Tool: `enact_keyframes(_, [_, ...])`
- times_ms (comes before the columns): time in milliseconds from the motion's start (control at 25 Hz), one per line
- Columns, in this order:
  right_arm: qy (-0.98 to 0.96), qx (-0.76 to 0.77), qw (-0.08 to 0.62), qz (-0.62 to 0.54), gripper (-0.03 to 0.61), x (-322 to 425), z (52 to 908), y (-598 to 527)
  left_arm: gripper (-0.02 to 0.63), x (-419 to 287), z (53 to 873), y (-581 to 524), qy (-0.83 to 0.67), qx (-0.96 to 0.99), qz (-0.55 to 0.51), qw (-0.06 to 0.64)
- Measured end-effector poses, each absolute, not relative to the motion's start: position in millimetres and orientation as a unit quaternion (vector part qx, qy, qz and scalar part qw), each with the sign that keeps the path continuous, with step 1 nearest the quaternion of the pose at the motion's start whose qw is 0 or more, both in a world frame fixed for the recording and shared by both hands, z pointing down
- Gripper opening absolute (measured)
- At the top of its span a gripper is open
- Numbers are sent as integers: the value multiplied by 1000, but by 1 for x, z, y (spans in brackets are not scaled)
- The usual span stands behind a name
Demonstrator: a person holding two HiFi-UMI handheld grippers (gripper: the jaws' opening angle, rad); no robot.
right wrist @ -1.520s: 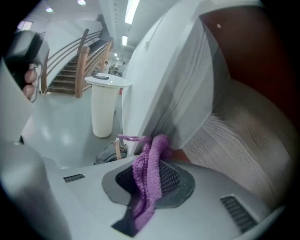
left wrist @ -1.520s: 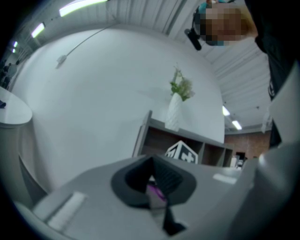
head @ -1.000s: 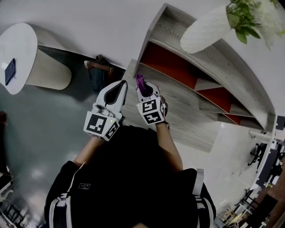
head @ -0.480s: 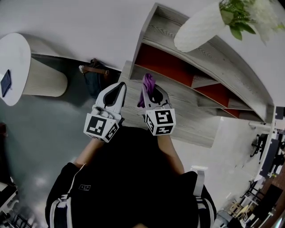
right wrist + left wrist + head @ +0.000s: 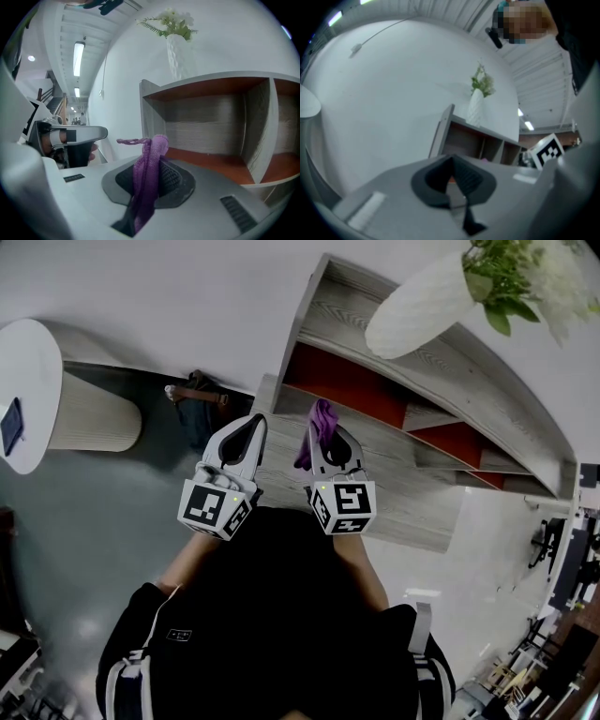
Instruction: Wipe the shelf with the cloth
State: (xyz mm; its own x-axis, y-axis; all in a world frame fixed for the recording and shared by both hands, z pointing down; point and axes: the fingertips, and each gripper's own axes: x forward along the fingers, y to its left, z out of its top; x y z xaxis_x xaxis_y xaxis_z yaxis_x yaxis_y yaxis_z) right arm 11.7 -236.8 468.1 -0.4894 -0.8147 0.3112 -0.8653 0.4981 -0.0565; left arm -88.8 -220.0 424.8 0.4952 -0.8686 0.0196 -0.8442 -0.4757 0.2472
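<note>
A purple cloth [image 5: 322,422] [image 5: 147,174] is pinched in my right gripper [image 5: 325,441] [image 5: 149,187], its free end poking up past the jaw tips. In the head view the gripper hovers over the lower grey ledge [image 5: 394,486] of the wooden shelf unit [image 5: 450,371], pointing at its left orange-floored compartment [image 5: 211,157]. My left gripper [image 5: 246,435] [image 5: 454,180] is shut with nothing in it, held just left of the right one, near the shelf's left end.
A white vase with green and white flowers [image 5: 427,301] [image 5: 174,51] stands on the shelf top. A brown bag [image 5: 199,395] lies on the floor by the wall. At far left stands a round white table [image 5: 28,381] with a dark phone [image 5: 11,425] on it.
My right gripper with the cloth has shifted right and slightly forward over the ledge, toward the left compartment. The left gripper has stayed in place.
</note>
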Motion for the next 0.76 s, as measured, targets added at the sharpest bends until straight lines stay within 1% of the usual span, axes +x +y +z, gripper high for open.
enact_keyframes(760, [-854, 498, 112, 100, 49, 17, 461, -242, 3, -82, 425, -224, -494, 860, -52, 115])
